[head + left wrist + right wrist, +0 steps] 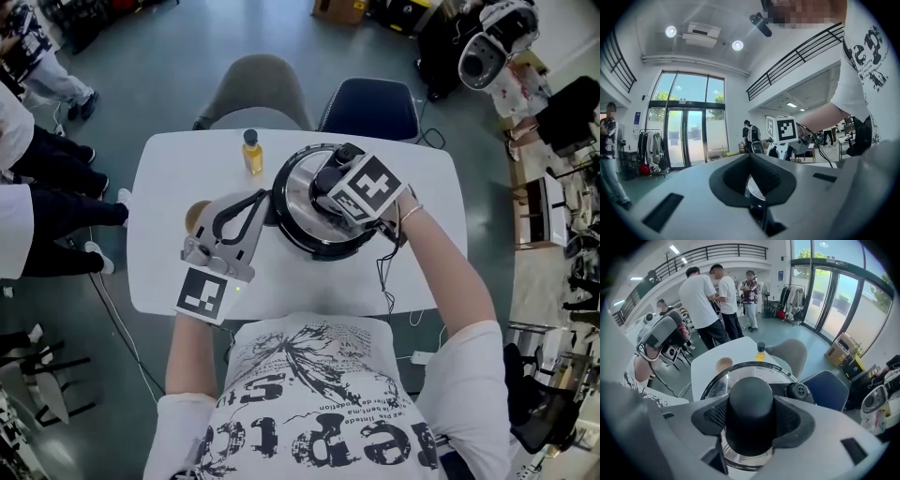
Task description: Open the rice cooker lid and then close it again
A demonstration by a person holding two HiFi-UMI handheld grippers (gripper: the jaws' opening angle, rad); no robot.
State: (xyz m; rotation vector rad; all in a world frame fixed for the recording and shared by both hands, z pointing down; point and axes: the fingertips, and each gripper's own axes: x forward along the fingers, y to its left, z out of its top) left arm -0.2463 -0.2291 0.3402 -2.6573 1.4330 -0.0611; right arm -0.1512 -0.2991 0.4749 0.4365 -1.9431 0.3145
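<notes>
white counter, broad, rounded corners, seen from above. two chairs tucked at its far side, one grey, one dark blue.

rice cooker sits about mid-counter, black rim round a shiny body. its glass lid lies flat on top, shut.

right gripper stands over the lid, pointing steeply down. jaws about half spread and closed around the black knob at the lid's centre; pads meet the knob on both sides.

left gripper lies level at the cooker's left side, tips at the rim. jaws narrow; a sliver of shiny cooker edge shows pinched between the pads.

small yellow bottle with a dark cap stands upright beyond the cooker, just apart from it. small round brown dish left of the cooker, partly under the left gripper.
</notes>
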